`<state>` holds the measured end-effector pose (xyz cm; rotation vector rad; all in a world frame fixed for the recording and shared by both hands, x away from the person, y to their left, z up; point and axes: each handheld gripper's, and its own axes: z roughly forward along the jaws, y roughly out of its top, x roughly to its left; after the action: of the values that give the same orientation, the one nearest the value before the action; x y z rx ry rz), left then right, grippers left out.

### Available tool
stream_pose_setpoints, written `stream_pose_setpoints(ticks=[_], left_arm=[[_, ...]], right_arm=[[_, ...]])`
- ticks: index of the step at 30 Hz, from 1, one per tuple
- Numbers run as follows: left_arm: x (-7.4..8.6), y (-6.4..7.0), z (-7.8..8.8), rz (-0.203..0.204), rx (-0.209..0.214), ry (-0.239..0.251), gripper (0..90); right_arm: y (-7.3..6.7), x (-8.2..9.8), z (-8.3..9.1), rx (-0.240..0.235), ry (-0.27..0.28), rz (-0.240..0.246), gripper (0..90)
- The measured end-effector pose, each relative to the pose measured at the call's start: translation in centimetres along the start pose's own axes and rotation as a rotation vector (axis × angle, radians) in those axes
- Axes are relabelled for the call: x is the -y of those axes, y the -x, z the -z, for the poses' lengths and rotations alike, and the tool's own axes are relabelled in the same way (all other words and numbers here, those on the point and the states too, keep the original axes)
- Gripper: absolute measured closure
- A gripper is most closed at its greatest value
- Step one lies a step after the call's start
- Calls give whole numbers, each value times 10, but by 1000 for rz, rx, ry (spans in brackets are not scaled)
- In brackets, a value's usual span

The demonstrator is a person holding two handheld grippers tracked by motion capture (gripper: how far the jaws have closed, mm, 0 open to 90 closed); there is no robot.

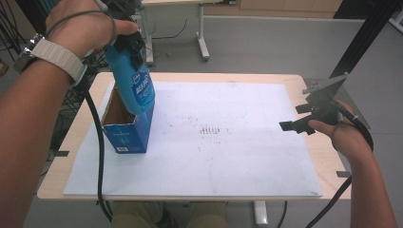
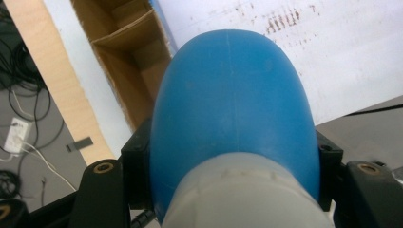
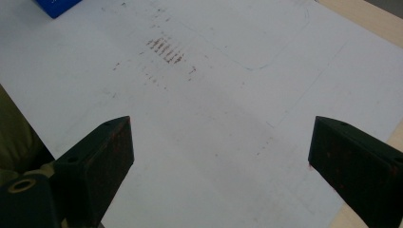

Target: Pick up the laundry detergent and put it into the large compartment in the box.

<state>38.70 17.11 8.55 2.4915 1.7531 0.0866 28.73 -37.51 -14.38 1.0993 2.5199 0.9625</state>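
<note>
1. at the left of the table, an open blue box [image 1: 124, 134] stands upright on the white sheet [image 1: 223, 161]; its top is open and its brown cardboard inside shows.
2. a blue bottle [image 1: 134, 85] with a printed label hangs tilted above the box, its lower end dipping into the opening at the box's right wall; i cannot tell whether it touches the cardboard.
3. the left gripper [image 1: 128, 45] is clamped on the bottle's upper end; in the left gripper view the black jaws press both flanks of the bottle [image 2: 233, 104], just above its pale neck, and the box [image 2: 128, 52] lies beyond, with a cardboard flap across its inside.
4. the right gripper [image 1: 297, 124] hovers at the right edge of the sheet, well apart from the box; in the right gripper view its jaws stand wide apart with nothing between them, only the sheet [image 3: 218, 118] under them and a corner of the box [image 3: 57, 5] at the far left.
5. the sheet covers most of the light wooden table [image 1: 323, 156]; brown smudges [image 1: 212, 129] mark its middle.
6. beyond the table lies a grey floor [image 1: 266, 42] with the legs of another table [image 1: 203, 42]; black cables [image 1: 12, 23] hang at the far left.
</note>
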Motion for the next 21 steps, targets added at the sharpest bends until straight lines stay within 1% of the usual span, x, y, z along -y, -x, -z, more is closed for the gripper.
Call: stream_pose_setpoints(ticks=[2,3,5,9,10,11,13,16,18,21], left_arm=[[0,-6,1,25,1,-7,379],[1,-10,2,48,5,-3,379],[3,-16,3,73,5,1,379],[5,-23,4,107,-4,5,379],[6,-26,4,123,-7,5,379],[6,-26,4,123,-7,5,379],[7,-29,3,138,-8,8,379],[8,-37,4,164,-9,9,379],[8,-38,4,168,-10,9,379],[8,-44,3,186,-10,9,379]], right_arm=[[2,0,-1,-1,-2,0,77],[3,-1,-1,-1,-2,0,77],[5,-1,-1,-3,-2,2,77],[7,-5,-4,-7,-7,6,77],[7,-7,-5,-10,-7,10,77],[7,-7,-5,-10,-7,10,77],[7,-10,-7,-11,-8,14,77],[7,-13,-8,-11,-10,20,77],[7,-15,-9,-11,-17,21,77],[7,-15,-9,-12,-18,21,78]])
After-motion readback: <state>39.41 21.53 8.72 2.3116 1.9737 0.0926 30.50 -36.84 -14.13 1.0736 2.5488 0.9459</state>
